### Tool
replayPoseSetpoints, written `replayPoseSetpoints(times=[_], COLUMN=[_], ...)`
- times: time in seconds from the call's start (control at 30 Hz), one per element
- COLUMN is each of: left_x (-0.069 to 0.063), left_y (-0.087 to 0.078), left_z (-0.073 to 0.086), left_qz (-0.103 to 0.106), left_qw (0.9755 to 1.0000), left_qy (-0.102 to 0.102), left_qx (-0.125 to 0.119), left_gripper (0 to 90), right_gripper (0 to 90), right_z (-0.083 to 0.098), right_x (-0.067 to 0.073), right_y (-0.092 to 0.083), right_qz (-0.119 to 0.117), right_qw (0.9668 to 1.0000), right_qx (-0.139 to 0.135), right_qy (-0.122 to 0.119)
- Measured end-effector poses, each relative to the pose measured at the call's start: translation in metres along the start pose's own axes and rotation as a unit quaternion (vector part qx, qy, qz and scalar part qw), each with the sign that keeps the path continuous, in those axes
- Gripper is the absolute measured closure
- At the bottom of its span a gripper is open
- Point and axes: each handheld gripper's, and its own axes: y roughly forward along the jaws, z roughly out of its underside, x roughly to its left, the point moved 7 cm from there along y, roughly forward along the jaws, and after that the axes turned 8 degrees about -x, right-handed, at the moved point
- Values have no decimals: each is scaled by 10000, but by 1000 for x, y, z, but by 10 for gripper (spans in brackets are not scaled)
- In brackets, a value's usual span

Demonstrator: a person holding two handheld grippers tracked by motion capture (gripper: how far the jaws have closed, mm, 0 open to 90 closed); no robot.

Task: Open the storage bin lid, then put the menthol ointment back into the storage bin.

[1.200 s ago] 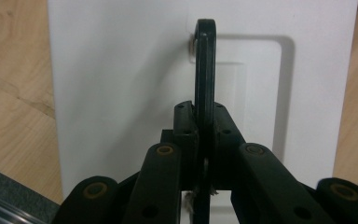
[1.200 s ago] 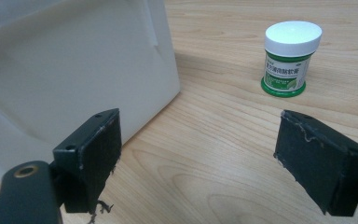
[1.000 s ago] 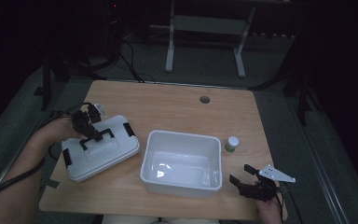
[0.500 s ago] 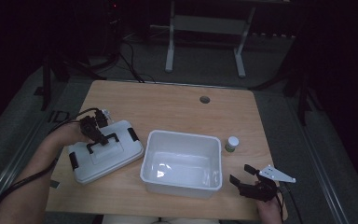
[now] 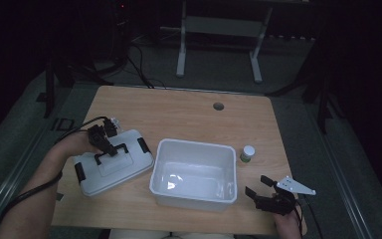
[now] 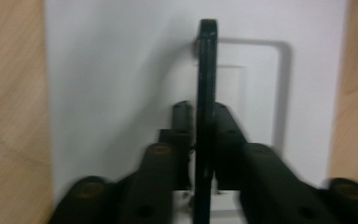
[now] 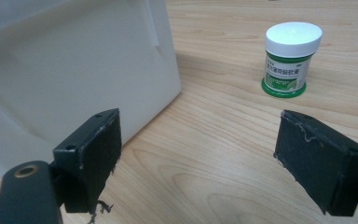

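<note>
Since the earlier frame, the flat white plastic lid with black clips (image 5: 112, 167) has slid right across the light wooden table (image 5: 189, 112), and its right edge now sits just beside the open white rectangular plastic bin (image 5: 195, 172). The left gripper (image 5: 108, 147) is clamped tight on the lid's thin black handle (image 6: 205, 93), which stands upright between the closed jaws. The right gripper (image 7: 200, 154) hovers low over the table's near right corner with its jaws spread wide and nothing between them. A small white-capped jar with a green label (image 7: 288, 58) stands upright near the bin's right side, apart from it.
</note>
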Motion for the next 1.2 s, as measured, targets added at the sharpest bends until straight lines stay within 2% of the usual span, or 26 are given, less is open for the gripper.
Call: replayPoseSetpoints(times=[0.1,0.17,0.2,0.23,0.27,0.3,0.43,0.5,0.57,0.67,0.9,1.03,1.2], left_x=[5,6,6,7,7,6,4,4,4,4,4,4,3], left_y=[0,-1,-2,-4,-5,-7,-10,-11,-11,-12,-14,-16,-19], left_z=[1,2,2,2,1,1,1,2,4,5,8,8,7], left_qz=[-209,-226,-266,-319,-299,-280,-170,-132,-131,-96,-72,-82,-48], left_qw=[9997,9995,9993,9991,9990,9990,9990,9990,9990,9990,9991,9990,9991], left_qy=[-132,-231,-246,-244,-300,-298,-355,-368,-385,-387,-360,-378,-350], left_qx=[2,-45,-79,-123,-161,-187,-224,-232,-208,-211,-213,-226,-212], left_gripper=[556,494,412,375,369,316,294,288,286,287,287,287,287], right_gripper=[142,142,142,142,142,142,128,121,123,139,141,141,146], right_z=[-1,-2,-3,-4,-6,-9,-18,-23,-25,-23,-21,-20,-23], right_x=[-2,-4,-5,-6,-7,-8,-14,-16,-20,-26,-43,-50,-54], right_y=[-2,-4,-5,-6,-8,-10,-15,-17,-17,-13,-4,0,6], right_qz=[5,20,-10,-37,-48,-90,-167,-376,-476,-591,-610,-594,-608], right_qw=[10000,10000,10000,10000,10000,9999,9992,9982,9962,9909,9796,9699,9548], right_qx=[-27,-38,-41,-1,26,57,360,441,694,1140,1814,2191,2643], right_qy=[-22,-52,-20,-25,-44,-24,-111,-139,-233,-397,-621,-883,-1215])
